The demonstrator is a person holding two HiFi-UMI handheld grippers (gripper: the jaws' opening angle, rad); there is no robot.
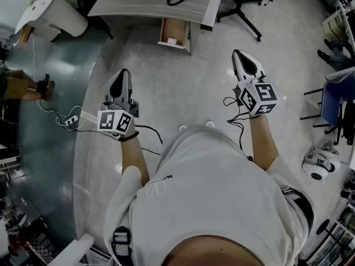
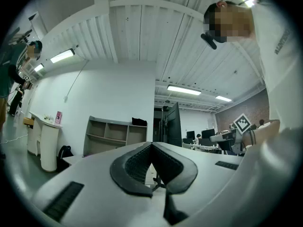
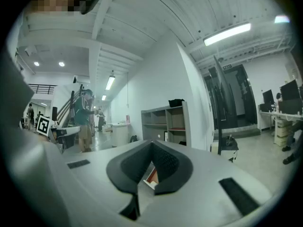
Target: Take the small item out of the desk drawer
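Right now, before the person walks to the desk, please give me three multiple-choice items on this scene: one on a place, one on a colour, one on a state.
1. Where is the open drawer?
A. under the desk, ahead of the person
B. on the floor behind the person
C. on a chair

2. What colour is the person's shirt?
A. black
B. white
C. red

3. How are the left gripper's fingers?
A. closed on a cable
B. wide apart
C. closed, empty

1 A: the head view shows it pulled out below the desk edge.
2 B: the shirt is white.
3 C: the pads meet, nothing between.
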